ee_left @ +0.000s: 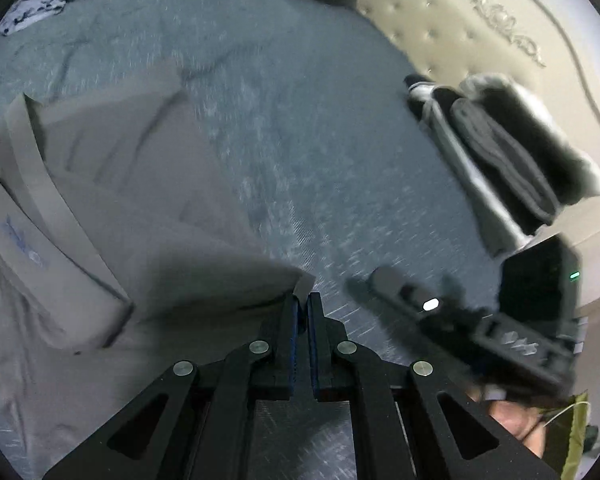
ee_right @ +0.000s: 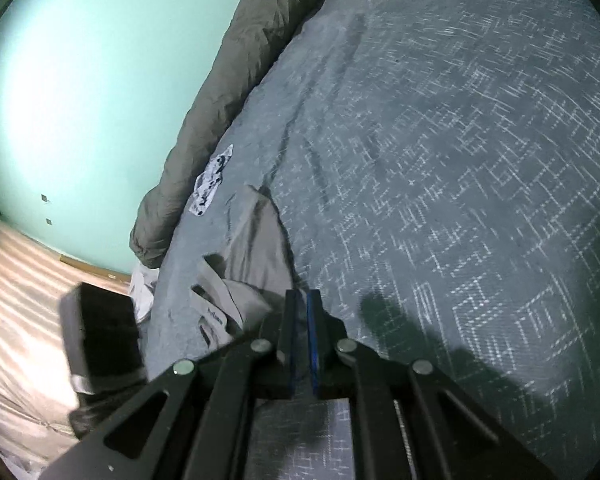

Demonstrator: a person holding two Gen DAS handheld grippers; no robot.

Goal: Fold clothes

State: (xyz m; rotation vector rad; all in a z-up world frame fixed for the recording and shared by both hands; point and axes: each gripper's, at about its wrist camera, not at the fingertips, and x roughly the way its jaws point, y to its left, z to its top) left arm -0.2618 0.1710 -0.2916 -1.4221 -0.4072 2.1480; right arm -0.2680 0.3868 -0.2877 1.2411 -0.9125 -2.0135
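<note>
The left claw (ee_left: 303, 300) is closed, pinching a corner of the grey garment (ee_left: 112, 200) between its pads. That garment lies bunched on the bed (ee_left: 284, 128), spreading away to the claw's left, its waistband with blue lettering turned up. The right claw (ee_right: 302, 300) is also closed with nothing between its pads; its tips sit at the garment's near edge, over the patterned blue-grey bedcover. A stack of folded dark clothes (ee_left: 512, 152) rests by the padded headboard (ee_left: 460, 28). A small black-and-white cloth (ee_right: 210, 180) lies near the far rolled olive quilt (ee_right: 220, 92).
</note>
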